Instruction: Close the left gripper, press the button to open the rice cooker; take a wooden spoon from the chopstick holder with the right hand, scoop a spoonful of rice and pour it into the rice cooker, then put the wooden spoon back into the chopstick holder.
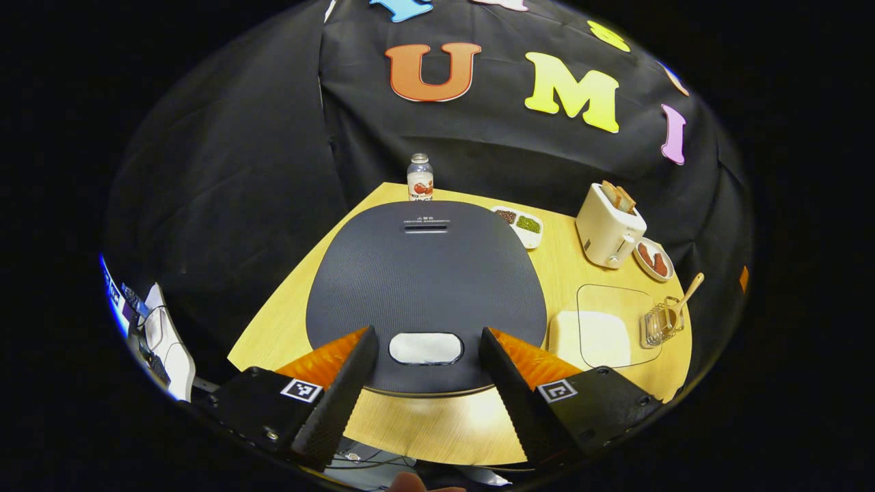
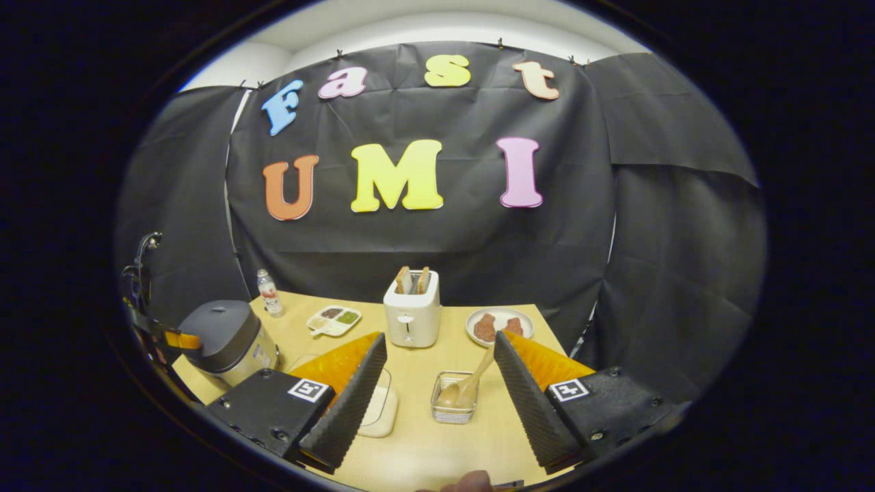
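Wooden table [image 2: 417,437]: left gripper [image 1: 427,362] fingers wide above rice cooker [image 1: 424,287] button [image 1: 425,348]; right gripper [image 2: 437,403] wide, wooden spoon [image 2: 468,386] probably resting in chopstick holder [image 2: 454,407].

Right tongs [image 2: 437,372] gape above the surface [image 2: 410,444], spoon [image 2: 465,386] leaning in its holder [image 2: 452,403] between them; cooker [image 2: 225,342] far left.

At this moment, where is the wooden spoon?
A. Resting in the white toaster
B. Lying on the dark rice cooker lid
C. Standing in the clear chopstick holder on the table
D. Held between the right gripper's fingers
C: the wooden spoon stands bowl-down in the clear chopstick holder on the light wooden table, while the right gripper is open with nothing between its fingers.
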